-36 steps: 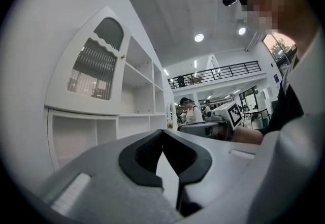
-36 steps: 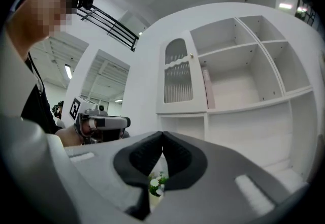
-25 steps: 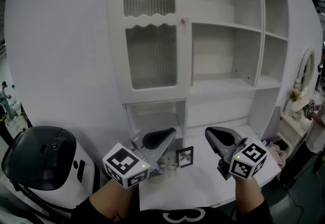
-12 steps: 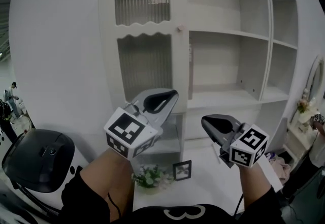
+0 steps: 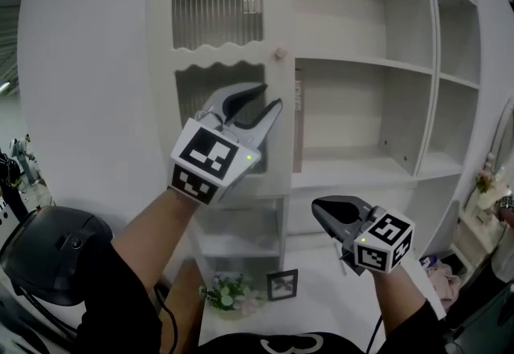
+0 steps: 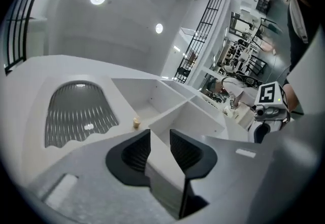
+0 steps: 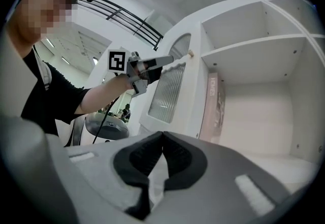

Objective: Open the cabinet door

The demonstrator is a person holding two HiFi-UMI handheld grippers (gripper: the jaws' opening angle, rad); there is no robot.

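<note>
Door [image 5: 217, 71] is sitting closed. Left gripper [image 5: 269, 97], jaws just opening with nothing between, is hovering below the knob [image 5: 280, 53]; right gripper [image 5: 316, 205] jaws are resting together.

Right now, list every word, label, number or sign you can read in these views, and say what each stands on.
Nothing here can be read as text.
Pink box: print running up its spine, too blurred to read.
Shirt: white print cut off at the picture's bottom edge, unreadable.
Left gripper and right gripper: their cubes carry black-and-white square markers only, no letters or numbers.
</note>
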